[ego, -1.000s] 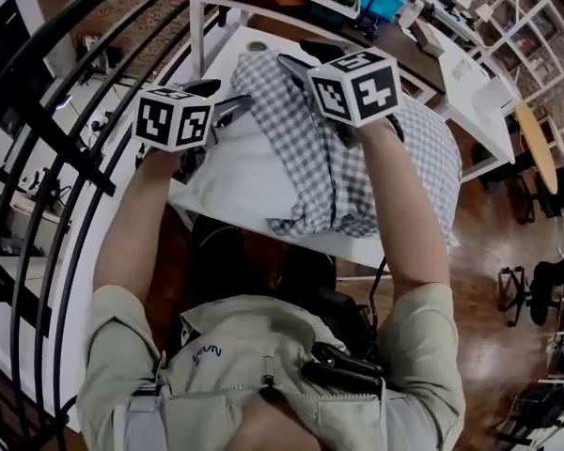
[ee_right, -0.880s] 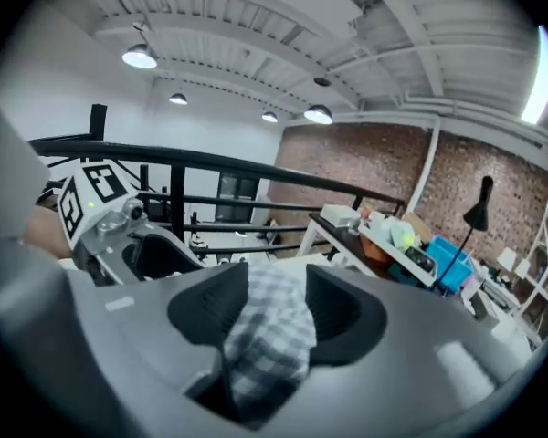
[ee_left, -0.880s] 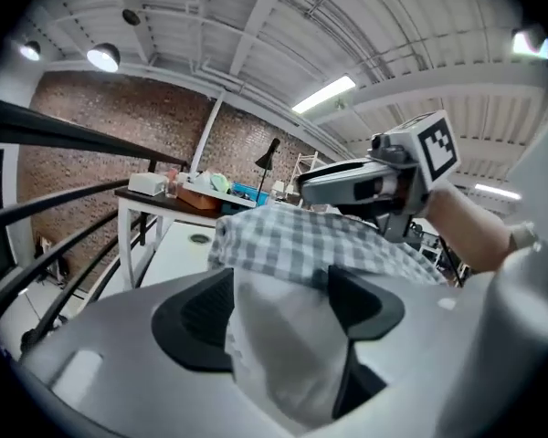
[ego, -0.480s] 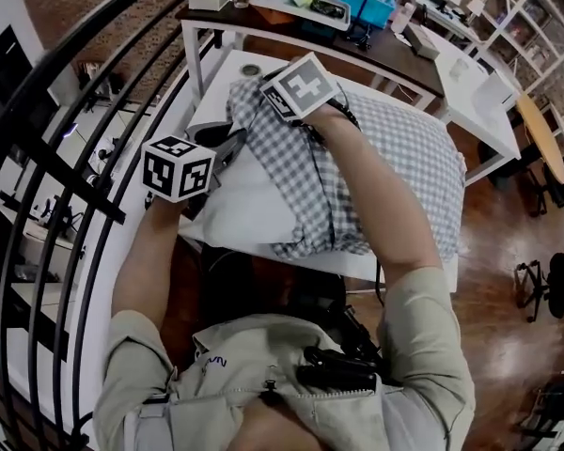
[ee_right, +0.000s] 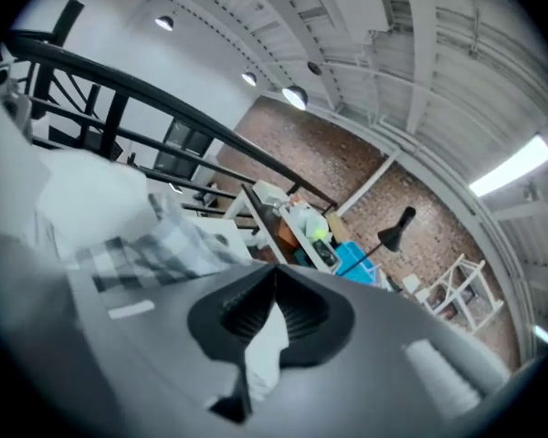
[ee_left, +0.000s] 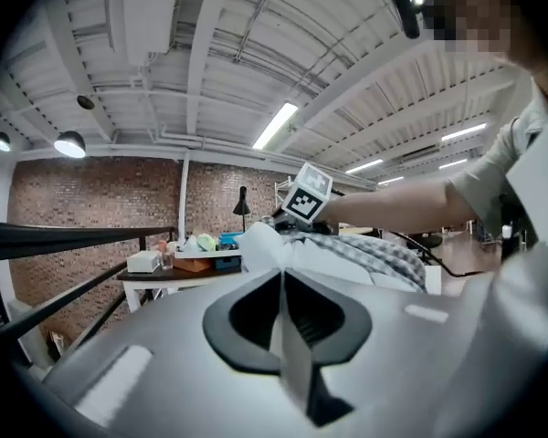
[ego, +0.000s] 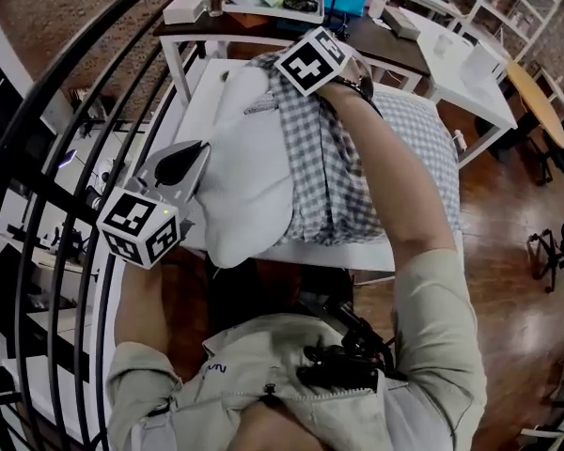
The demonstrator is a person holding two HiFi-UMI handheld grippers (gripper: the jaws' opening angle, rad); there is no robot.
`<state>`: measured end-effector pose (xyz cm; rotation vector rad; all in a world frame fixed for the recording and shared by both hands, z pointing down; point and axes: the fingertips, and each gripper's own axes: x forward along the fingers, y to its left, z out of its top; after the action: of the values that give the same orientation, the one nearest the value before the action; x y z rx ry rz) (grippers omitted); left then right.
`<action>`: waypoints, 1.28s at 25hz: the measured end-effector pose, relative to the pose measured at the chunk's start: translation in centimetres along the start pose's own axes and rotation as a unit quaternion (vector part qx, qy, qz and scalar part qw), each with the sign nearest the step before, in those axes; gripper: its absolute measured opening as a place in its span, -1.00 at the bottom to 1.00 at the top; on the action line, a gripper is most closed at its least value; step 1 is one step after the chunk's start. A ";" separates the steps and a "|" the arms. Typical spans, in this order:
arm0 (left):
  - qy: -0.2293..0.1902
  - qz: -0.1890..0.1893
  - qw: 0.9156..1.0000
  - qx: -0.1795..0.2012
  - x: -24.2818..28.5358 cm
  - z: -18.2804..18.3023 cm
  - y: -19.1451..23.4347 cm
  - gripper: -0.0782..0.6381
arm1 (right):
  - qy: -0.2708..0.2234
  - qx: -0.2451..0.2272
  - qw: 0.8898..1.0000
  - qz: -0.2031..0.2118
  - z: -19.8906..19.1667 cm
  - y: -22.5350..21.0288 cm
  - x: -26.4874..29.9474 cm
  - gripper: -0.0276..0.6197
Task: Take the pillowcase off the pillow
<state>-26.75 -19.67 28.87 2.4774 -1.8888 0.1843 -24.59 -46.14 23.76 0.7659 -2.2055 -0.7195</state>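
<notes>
Head view: left gripper – jaws just closed – pinches pillow at table's near-left corner; right gripper clamps white cloth at pillowcase's far end.

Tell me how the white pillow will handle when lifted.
Probably floppy: the pillow bulges unevenly and peaks toward the left hand-held gripper. Likely light for its bulk; a thin pinch seems to hold it.

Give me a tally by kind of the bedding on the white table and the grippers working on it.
white pillow: 1
checked pillowcase: 1
grippers: 2, the left gripper and the right gripper
Total: 4
</notes>
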 end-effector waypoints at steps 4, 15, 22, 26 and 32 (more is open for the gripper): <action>-0.009 0.018 1.000 -0.019 -2.0 -0.6 0.5 -0.74 | 0.084 0.028 0.996 -0.011 -7.4 -2.4 0.4 -0.90; 0.064 0.070 0.995 -0.035 2.6 -4.6 3.3 -0.54 | 0.059 0.072 0.996 -0.007 -12.6 -1.4 -1.4 -0.77; 0.023 0.076 0.994 0.074 -0.6 0.4 -3.1 -0.40 | -0.057 0.157 0.986 -0.021 -9.6 0.5 -11.9 -0.68; 0.045 -0.026 0.990 0.128 -0.6 -0.4 -10.1 -0.08 | -0.131 0.196 0.972 -0.003 -8.7 5.1 -20.4 -0.61; 0.109 -0.048 0.981 0.151 0.4 -7.1 -11.9 0.01 | -0.125 0.195 0.972 0.043 -10.7 15.6 -25.9 -0.48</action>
<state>-15.73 -16.23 36.61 2.5903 -1.7613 0.7610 -6.13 -20.68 30.02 0.7956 -2.6368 -0.3532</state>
